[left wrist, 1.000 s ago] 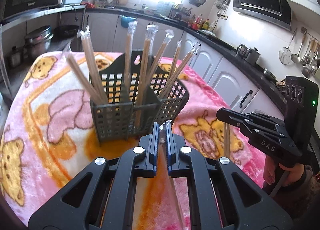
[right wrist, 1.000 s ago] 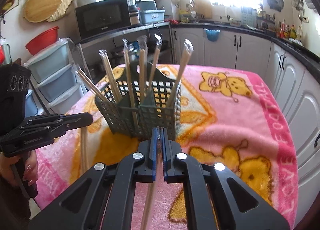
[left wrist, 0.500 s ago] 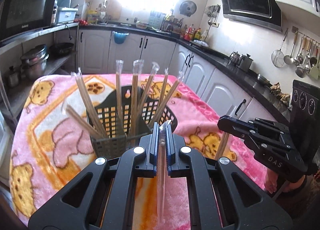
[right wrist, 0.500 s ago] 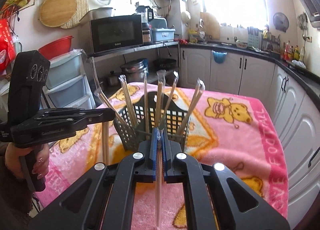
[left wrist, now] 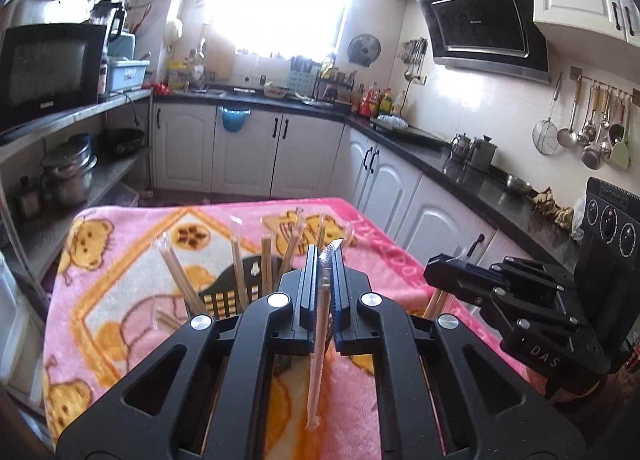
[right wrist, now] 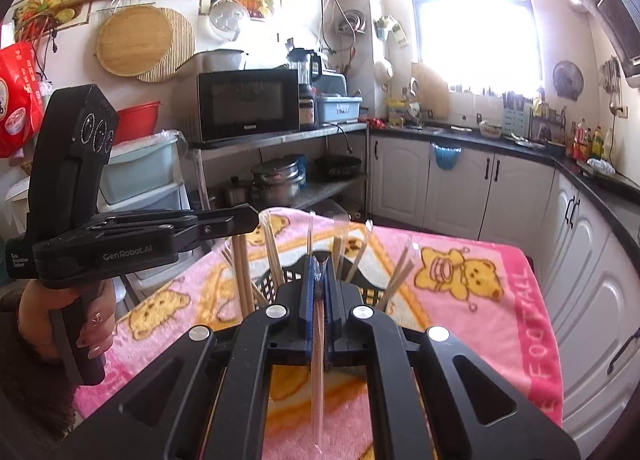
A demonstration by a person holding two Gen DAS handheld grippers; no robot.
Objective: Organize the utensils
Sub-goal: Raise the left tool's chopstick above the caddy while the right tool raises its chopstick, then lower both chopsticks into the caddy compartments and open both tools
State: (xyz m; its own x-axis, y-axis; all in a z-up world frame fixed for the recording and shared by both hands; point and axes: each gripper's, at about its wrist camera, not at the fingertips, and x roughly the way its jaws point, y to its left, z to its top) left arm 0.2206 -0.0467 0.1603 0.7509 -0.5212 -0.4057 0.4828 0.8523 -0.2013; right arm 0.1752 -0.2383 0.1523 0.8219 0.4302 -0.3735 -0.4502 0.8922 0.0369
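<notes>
A dark slotted utensil basket [left wrist: 224, 298] stands on the pink bear blanket [left wrist: 120, 284], holding several plastic-wrapped chopstick pairs [left wrist: 239, 256]. My left gripper [left wrist: 322, 260] is shut on a wrapped chopstick pair [left wrist: 320, 344] that hangs down, held above and in front of the basket. My right gripper [right wrist: 319, 266] is shut on another wrapped chopstick pair [right wrist: 318, 364], also raised over the basket [right wrist: 272, 284]. The right gripper shows in the left wrist view [left wrist: 444, 274]; the left one shows in the right wrist view [right wrist: 244, 222]. Both grippers hide most of the basket.
The blanket-covered table [right wrist: 492, 300] sits in a kitchen. White cabinets [left wrist: 248, 152] and a black counter [left wrist: 472, 176] run behind and to the right. A metal shelf with pots [right wrist: 280, 180] and a microwave [right wrist: 248, 104] stands to the left.
Both grippers have risen and pulled back with their wrapped chopsticks. The basket now sits lower and smaller in both views, and more of the kitchen shows.
</notes>
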